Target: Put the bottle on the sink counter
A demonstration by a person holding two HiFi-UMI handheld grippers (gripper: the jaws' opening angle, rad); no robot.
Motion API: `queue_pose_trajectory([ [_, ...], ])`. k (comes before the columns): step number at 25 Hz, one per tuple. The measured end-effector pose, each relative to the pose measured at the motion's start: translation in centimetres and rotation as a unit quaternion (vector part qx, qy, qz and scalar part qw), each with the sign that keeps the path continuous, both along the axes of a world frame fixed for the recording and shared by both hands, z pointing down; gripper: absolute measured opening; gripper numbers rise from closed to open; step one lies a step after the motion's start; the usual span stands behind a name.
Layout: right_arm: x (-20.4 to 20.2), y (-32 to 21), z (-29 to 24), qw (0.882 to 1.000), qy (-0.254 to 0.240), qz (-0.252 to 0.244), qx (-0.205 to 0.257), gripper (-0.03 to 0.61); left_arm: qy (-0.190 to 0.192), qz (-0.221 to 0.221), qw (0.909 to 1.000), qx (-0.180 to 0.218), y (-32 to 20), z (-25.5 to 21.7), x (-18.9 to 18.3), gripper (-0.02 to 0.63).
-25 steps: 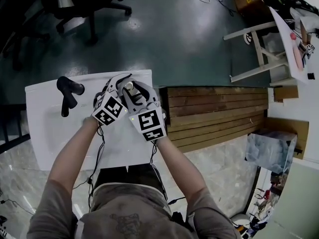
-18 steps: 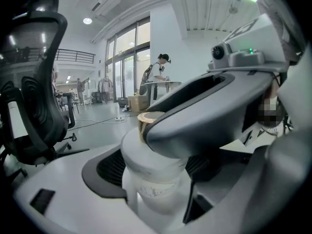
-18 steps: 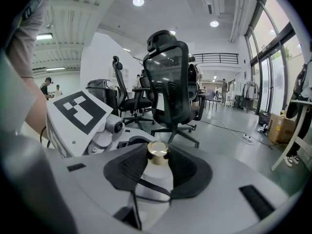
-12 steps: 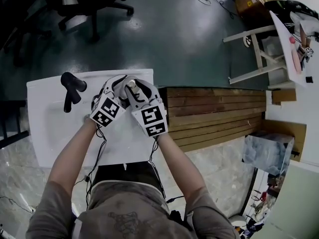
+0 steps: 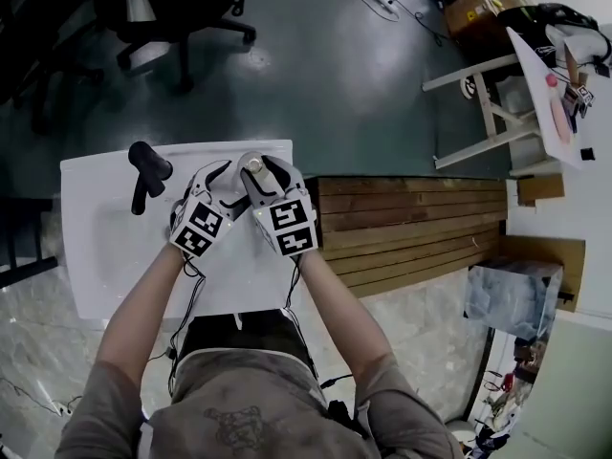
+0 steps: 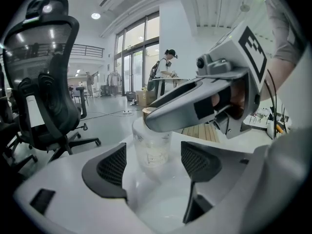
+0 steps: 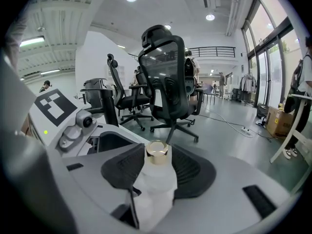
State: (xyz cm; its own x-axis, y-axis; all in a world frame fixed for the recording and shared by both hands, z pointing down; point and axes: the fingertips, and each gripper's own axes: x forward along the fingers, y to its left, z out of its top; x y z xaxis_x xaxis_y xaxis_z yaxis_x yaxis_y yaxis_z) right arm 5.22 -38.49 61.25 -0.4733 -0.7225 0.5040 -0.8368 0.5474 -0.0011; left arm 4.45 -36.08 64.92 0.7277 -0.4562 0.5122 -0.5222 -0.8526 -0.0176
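A translucent bottle [image 5: 251, 163] with a gold cap stands upright on the white sink counter [image 5: 105, 256], near its far edge. My right gripper [image 5: 256, 168] reaches over it. Its jaws are opening, with the bottle [image 7: 155, 179] standing between the dark pads [image 7: 119, 169], which look spread wider than the bottle's body. My left gripper [image 5: 218, 172] is open just left of it. In the left gripper view, the bottle [image 6: 152, 147] stands a little ahead of the left gripper [image 6: 152, 167], under the right gripper's finger [image 6: 190, 106].
A black faucet [image 5: 145, 170] rises at the counter's far left. A wooden slatted bench [image 5: 411, 223] adjoins the counter on the right. Black office chairs [image 5: 182, 8] stand on the dark floor beyond, and a white trestle table [image 5: 478, 94] stands at the upper right.
My left gripper has drawn back a little toward the person. The right gripper stays over the bottle at the counter's far edge.
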Motion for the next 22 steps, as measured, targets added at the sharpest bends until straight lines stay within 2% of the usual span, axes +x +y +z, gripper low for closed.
queue_pose_trajectory([
  [7,-0.7,0.6,-1.2,1.0,0.009,-0.012,-0.003,0.193,-0.018,-0.009,0.9998,-0.01,1.4,-0.9,-1.3,0.328],
  [16,-0.1,1.4,-5.1,1.0,0.007,-0.008,0.001,0.192,-0.006,-0.016,0.9996,-0.023,3.4,-4.1,-3.3,0.328],
  [22,0.8,2.1,-9.1,0.999,0.023,0.003,0.025,0.128,0.007,-0.019,0.9998,-0.003,3.8,-8.1,-4.7,0.325],
])
